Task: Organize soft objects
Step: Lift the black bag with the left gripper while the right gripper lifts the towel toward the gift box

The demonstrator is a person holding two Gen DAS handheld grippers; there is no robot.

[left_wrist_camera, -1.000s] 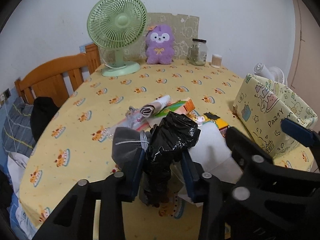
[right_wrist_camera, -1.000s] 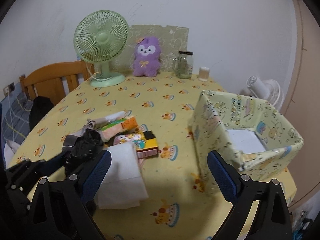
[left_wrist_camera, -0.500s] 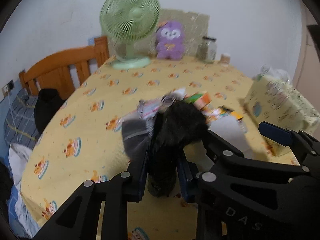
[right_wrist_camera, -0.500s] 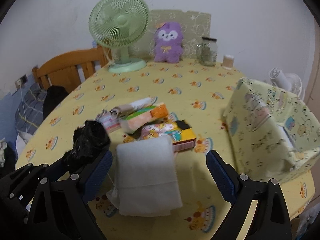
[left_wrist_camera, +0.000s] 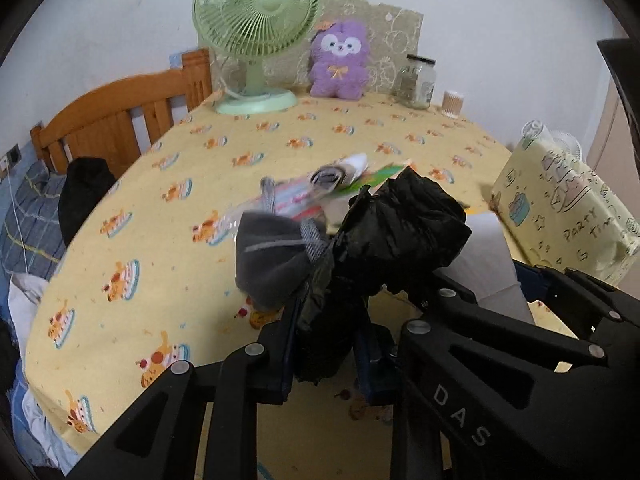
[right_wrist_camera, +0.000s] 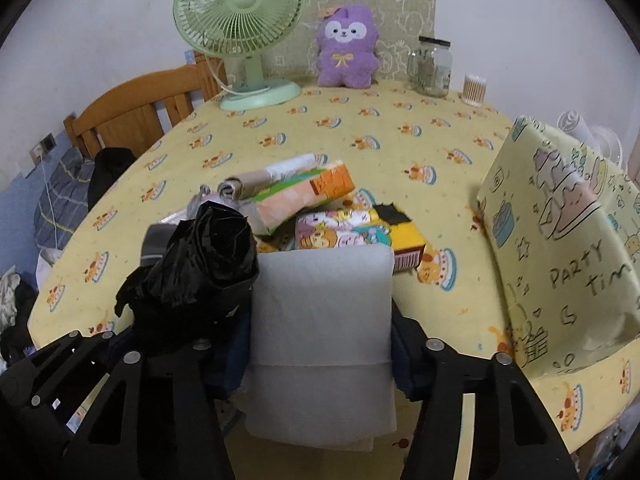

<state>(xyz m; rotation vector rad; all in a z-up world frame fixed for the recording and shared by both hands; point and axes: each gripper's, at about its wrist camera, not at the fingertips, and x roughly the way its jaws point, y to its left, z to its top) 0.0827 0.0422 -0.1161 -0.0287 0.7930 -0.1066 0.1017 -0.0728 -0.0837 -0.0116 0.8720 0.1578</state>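
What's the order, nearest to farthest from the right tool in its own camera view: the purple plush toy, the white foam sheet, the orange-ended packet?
1. White foam sheet, between the right tool's fingers.
2. Orange-ended packet, mid-table in the pile.
3. Purple plush toy, far edge by the wall.

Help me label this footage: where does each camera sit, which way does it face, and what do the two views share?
Left wrist: on the left gripper, facing the far wall across the table; its fingers clamp a black plastic bag.
Right wrist: on the right gripper, facing likewise; its fingers straddle a white folded cloth.
Shared: green fan, purple plush, bag, cloth.
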